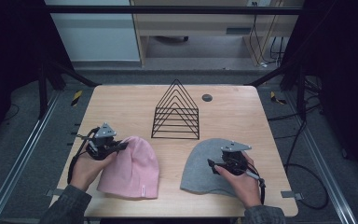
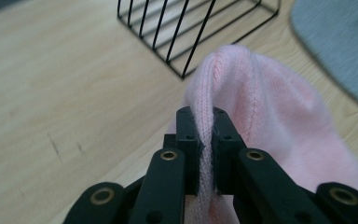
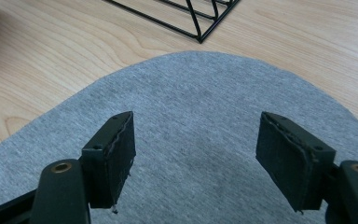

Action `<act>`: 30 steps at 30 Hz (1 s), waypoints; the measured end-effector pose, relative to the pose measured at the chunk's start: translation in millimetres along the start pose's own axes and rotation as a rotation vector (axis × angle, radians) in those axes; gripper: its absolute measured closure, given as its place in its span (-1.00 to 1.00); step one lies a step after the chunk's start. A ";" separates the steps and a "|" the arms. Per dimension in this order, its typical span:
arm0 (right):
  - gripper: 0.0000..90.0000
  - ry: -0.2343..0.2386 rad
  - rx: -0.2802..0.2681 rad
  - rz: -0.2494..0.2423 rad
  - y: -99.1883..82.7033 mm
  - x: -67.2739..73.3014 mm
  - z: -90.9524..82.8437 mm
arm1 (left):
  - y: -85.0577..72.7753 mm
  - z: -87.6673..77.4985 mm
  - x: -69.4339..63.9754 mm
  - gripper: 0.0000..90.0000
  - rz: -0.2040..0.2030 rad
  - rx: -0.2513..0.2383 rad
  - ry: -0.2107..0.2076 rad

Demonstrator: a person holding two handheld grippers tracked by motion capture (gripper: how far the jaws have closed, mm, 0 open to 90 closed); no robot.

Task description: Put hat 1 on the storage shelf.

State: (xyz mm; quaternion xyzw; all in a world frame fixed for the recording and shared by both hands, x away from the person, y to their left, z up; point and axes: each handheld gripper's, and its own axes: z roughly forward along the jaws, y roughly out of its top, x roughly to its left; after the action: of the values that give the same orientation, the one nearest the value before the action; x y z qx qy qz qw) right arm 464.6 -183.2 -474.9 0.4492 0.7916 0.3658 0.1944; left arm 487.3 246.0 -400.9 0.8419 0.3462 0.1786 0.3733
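High view: left hand-held gripper (image 1: 121, 146) sits at the top-left edge of the pink beanie (image 1: 133, 169), which lies on the front-left of the tabletop (image 1: 121, 100). Right hand-held gripper (image 1: 211, 163) is over the grey beanie (image 1: 204, 165) at front-right. Black wire rack (image 1: 176, 112) stands mid-tabletop behind both hats, apart from them

Left gripper view: left hand-held gripper (image 2: 205, 140) jaws pinched tight on a raised fold of the pink beanie (image 2: 261, 107); knit ridge stands up between the pads, rest of the hat drapes away right. Wire rack (image 2: 191, 28) just beyond, grey beanie (image 2: 340, 42) corner at upper right

Right gripper view: right hand-held gripper (image 3: 196, 144) jaws wide apart, nothing between the pads; grey beanie (image 3: 196, 102) lies flat beneath them. Can't tell whether the tips touch the fabric. Rack (image 3: 196, 16) base near the hat's far edge
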 end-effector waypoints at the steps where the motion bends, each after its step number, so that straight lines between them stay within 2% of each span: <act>1: -0.39 0.000 -0.001 -0.001 0.0 0.6 -0.7 | 5.0 -5.1 -3.7 0.86 0.012 -0.017 -0.001; 2: -0.40 -0.003 -0.012 -0.011 1.2 3.5 -3.6 | 13.5 -13.8 -10.3 0.86 0.043 -0.039 0.002; 5: -0.42 -0.007 -0.027 -0.027 6.0 9.4 -8.2 | 27.3 -25.2 -19.2 0.86 0.073 -0.078 0.002; 9: -0.43 -0.007 -0.042 -0.061 15.1 15.0 -12.5 | 39.9 -30.2 -22.5 0.87 0.093 -0.087 0.003; 10: -0.43 -0.002 -0.043 -0.085 21.3 19.3 -14.2 | 46.0 -31.8 -23.3 0.86 0.114 -0.078 0.014; 12: -0.43 0.003 -0.047 -0.098 24.2 21.5 -15.1 | 56.1 -33.3 -22.9 0.86 0.131 -0.074 0.022; 14: -0.42 0.035 -0.051 -0.099 29.3 27.2 -16.7 | 64.9 -34.5 -21.1 0.86 0.138 -0.072 0.034; 16: -0.41 0.054 -0.057 -0.119 34.2 33.0 -17.3 | 73.3 -36.3 -20.1 0.87 0.144 -0.077 0.040; 17: -0.41 0.080 -0.059 -0.141 40.4 39.6 -18.0 | 77.3 -37.2 -20.1 0.87 0.142 -0.081 0.044; 18: -0.41 0.084 -0.063 -0.145 42.8 42.0 -18.4 | 84.6 -39.4 -20.2 0.87 0.145 -0.085 0.050; 21: -0.39 0.102 -0.070 -0.173 54.1 52.2 -18.9 | 92.9 -42.7 -21.7 0.86 0.146 -0.095 0.053; 24: -0.38 0.114 -0.073 -0.192 61.2 59.6 -18.6 | 104.7 -49.5 -25.4 0.86 0.168 -0.104 0.065; 30: -0.29 0.164 -0.070 -0.220 75.3 77.7 -11.1 | 123.5 -59.2 -31.5 0.86 0.175 -0.128 0.045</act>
State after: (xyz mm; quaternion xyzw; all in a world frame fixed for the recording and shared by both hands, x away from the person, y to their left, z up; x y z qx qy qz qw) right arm 459.9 -96.6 -409.2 0.3211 0.8361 0.4051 0.1837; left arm 487.7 193.9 -270.4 0.8393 0.2676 0.2509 0.4013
